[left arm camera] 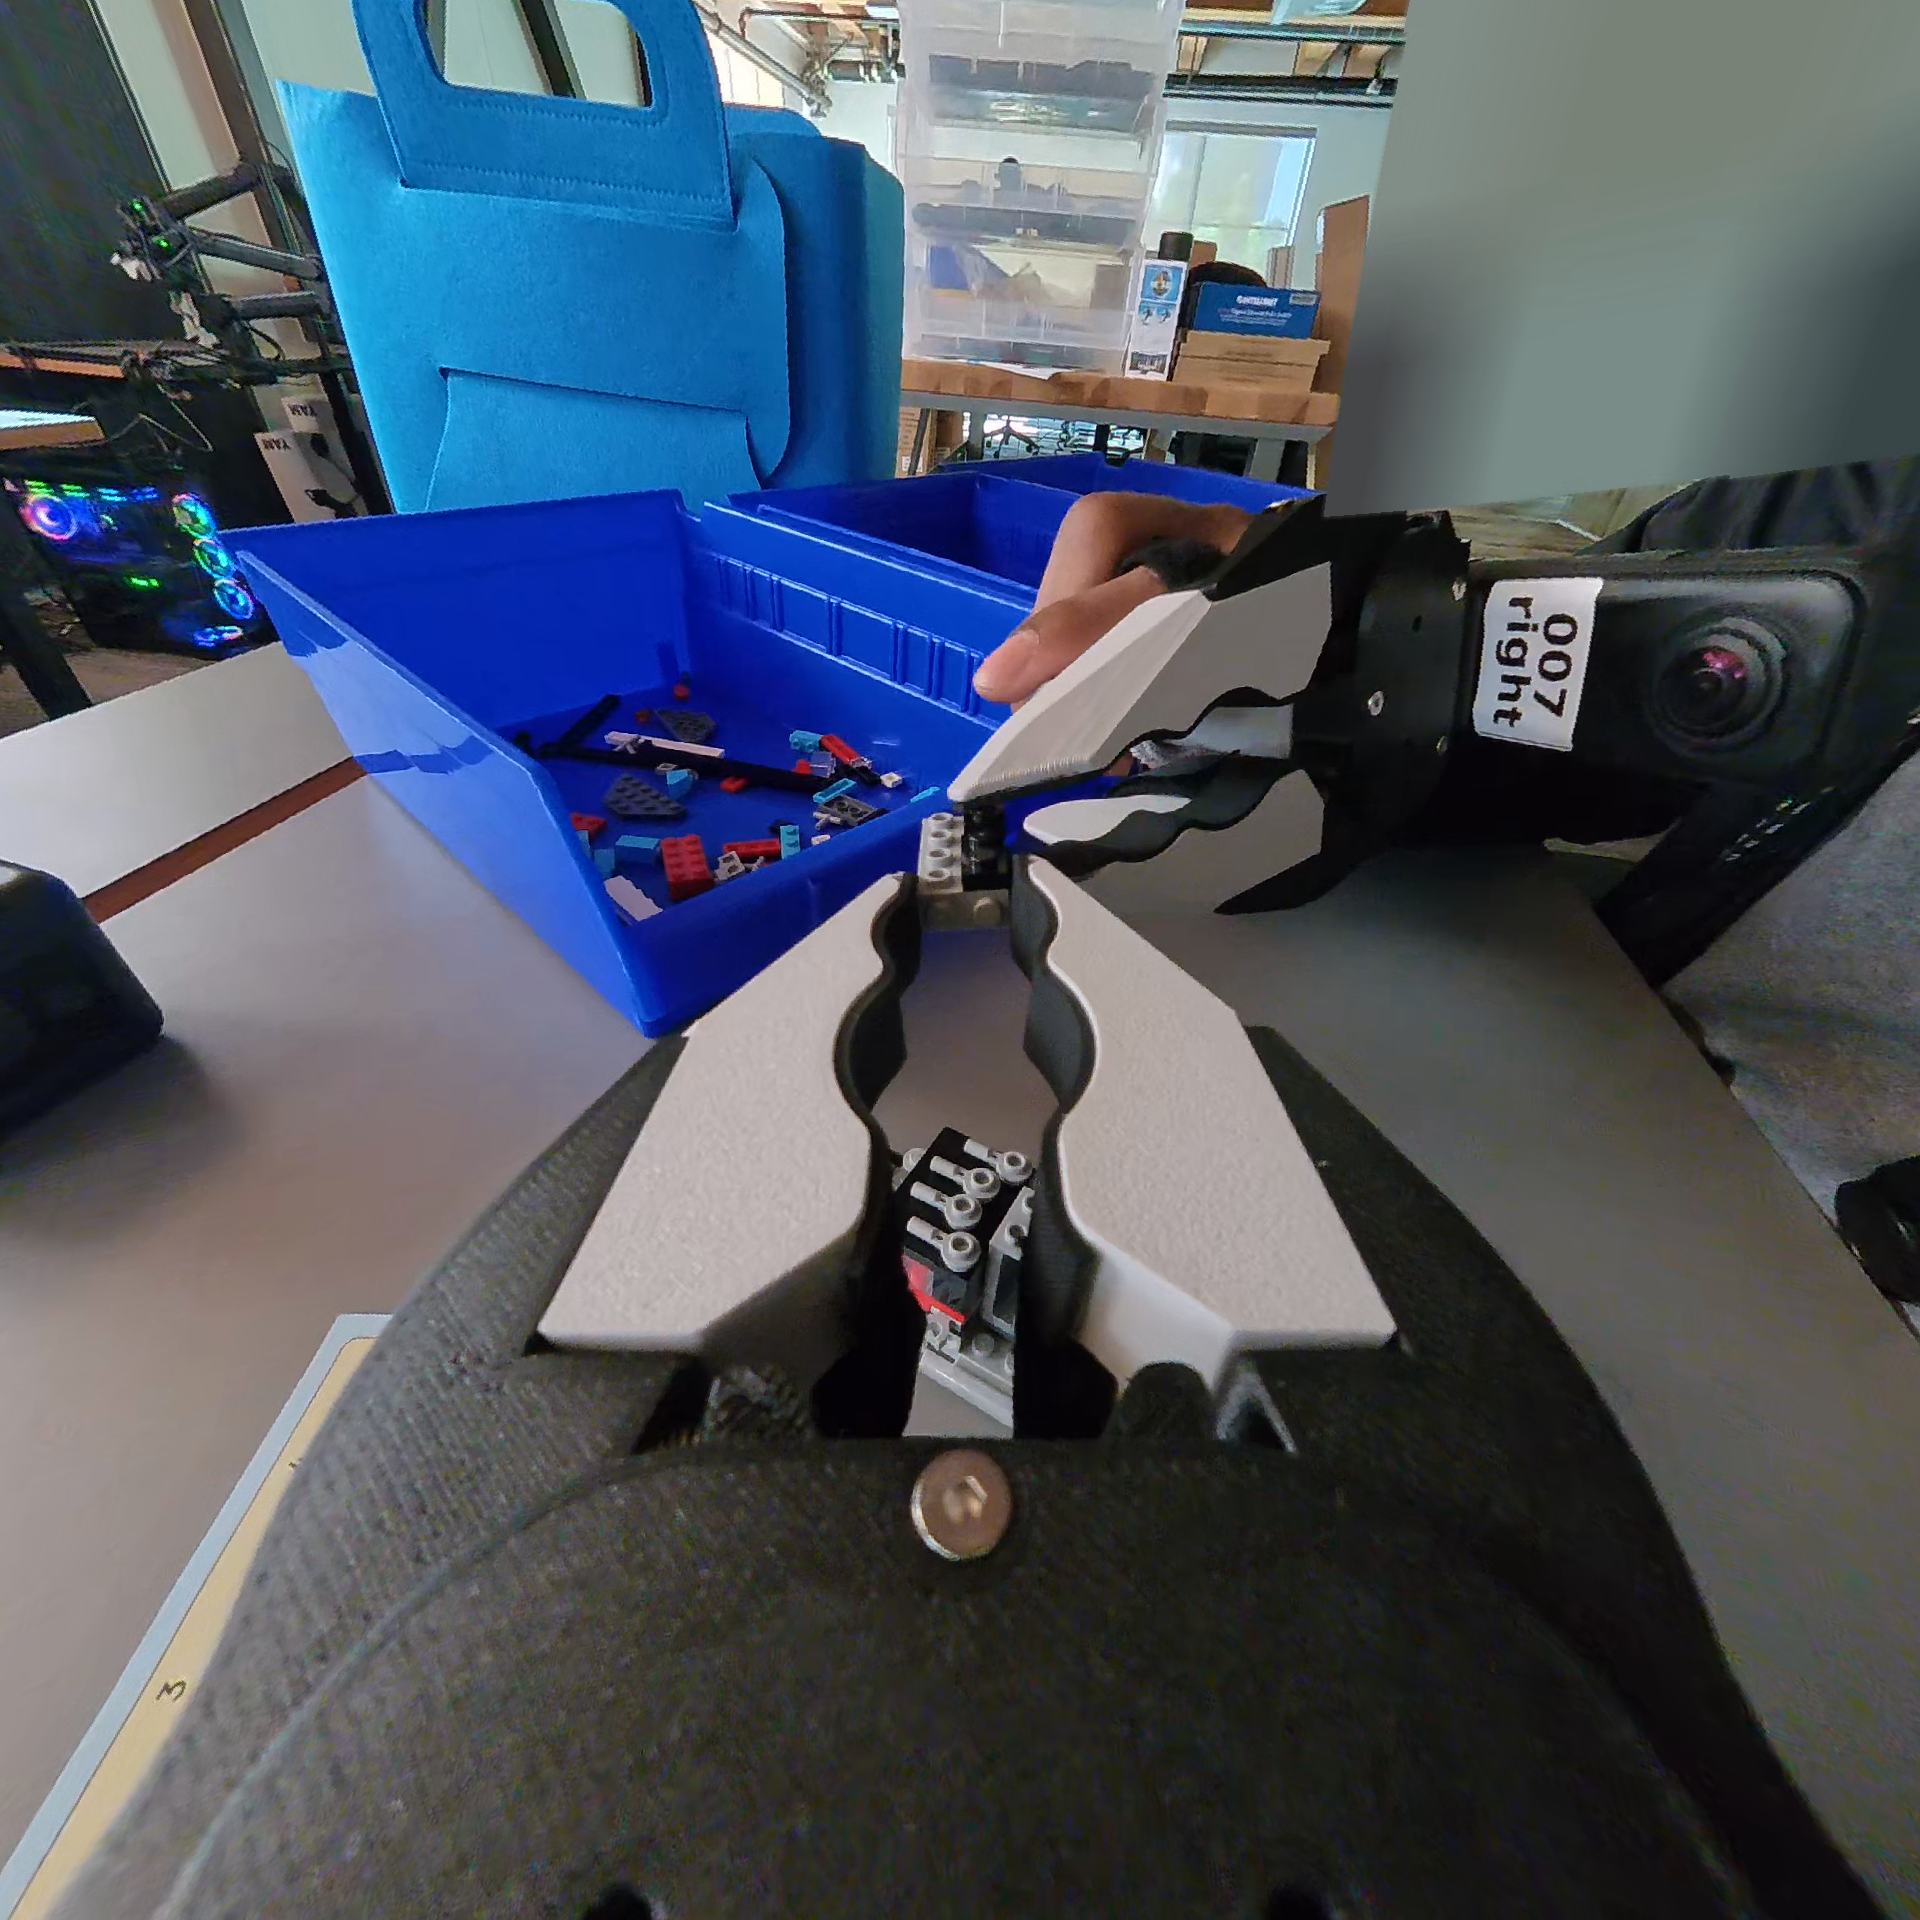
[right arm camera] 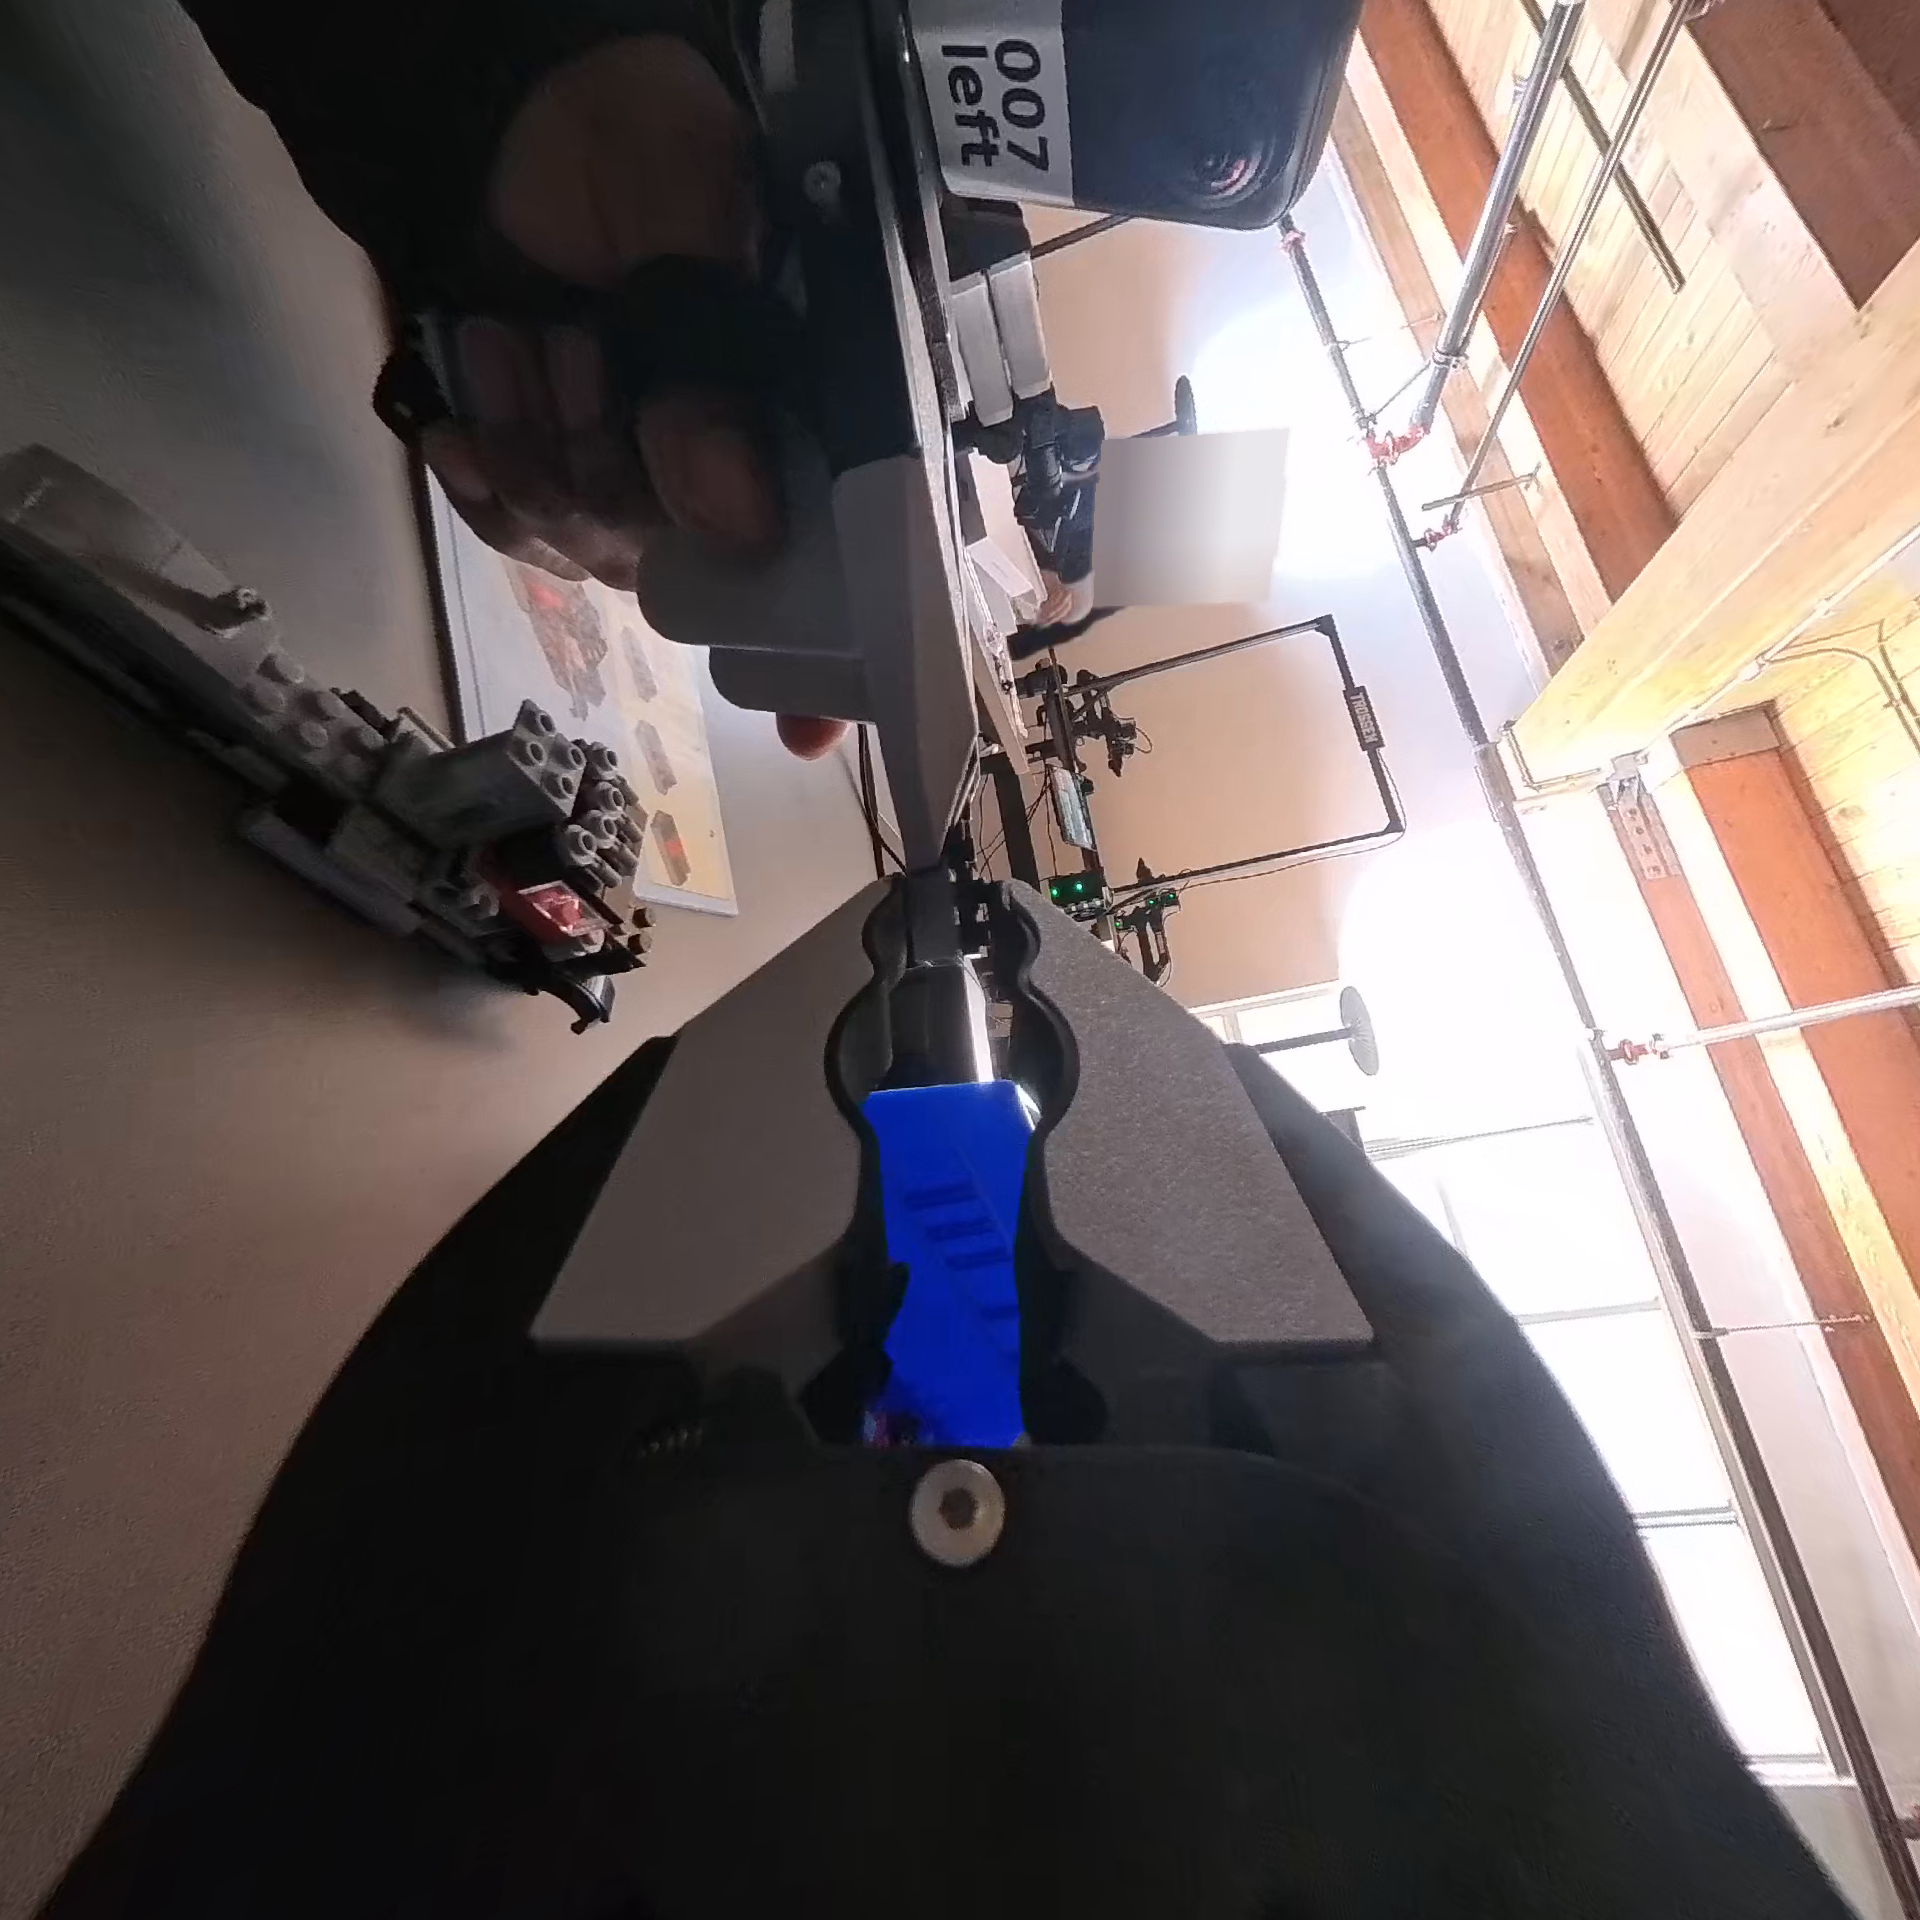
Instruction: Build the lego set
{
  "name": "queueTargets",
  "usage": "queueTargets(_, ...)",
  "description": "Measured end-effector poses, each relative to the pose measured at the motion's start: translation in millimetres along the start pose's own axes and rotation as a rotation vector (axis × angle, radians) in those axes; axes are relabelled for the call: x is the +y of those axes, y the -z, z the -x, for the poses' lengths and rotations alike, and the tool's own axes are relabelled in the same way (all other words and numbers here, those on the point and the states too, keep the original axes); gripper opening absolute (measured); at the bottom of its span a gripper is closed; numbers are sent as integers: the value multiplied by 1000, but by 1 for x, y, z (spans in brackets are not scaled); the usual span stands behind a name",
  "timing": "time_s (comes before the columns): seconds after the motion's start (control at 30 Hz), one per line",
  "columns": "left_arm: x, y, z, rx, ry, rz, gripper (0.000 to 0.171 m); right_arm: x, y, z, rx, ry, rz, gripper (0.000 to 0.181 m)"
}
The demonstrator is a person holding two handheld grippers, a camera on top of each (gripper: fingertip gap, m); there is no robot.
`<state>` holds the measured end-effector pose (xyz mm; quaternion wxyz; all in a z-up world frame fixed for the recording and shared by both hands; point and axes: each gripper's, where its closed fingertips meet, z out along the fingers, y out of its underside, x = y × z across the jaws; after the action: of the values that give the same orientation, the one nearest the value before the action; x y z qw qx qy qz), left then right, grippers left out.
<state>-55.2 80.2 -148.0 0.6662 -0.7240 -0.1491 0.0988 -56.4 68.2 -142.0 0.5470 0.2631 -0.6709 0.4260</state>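
Two grippers meet at one small sub-assembly of grey and black bricks, held in the air just in front of the blue bin that serves as the parts tray. The left gripper is clenched on the grey base of that little stack, fingertips on either side of it. The right gripper comes in from the side away from the bin and pinches a small black piece at the top of the stack, jaws nearly closed around it; whether that piece is already seated I cannot tell. Inside the bin lie loose bricks in red, teal, grey and black. The larger grey build sits on the table on the near side of the bin, beside an instruction sheet. These pieces look light, rigid and smooth-sided, so I would judge they slip or twist if squeezed off-centre, and the stack could pop apart under a sideways push. The safest hold seems to be flat on opposite side walls, low on the base, pressing the new piece straight down onto the studs.
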Motion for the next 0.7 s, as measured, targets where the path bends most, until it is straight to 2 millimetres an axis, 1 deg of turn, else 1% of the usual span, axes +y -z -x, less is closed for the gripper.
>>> queueTargets(0.7, 3, -1, -4, 22, -11, 5, 17, -2, 4, 4, -72, -31, -25, 12)
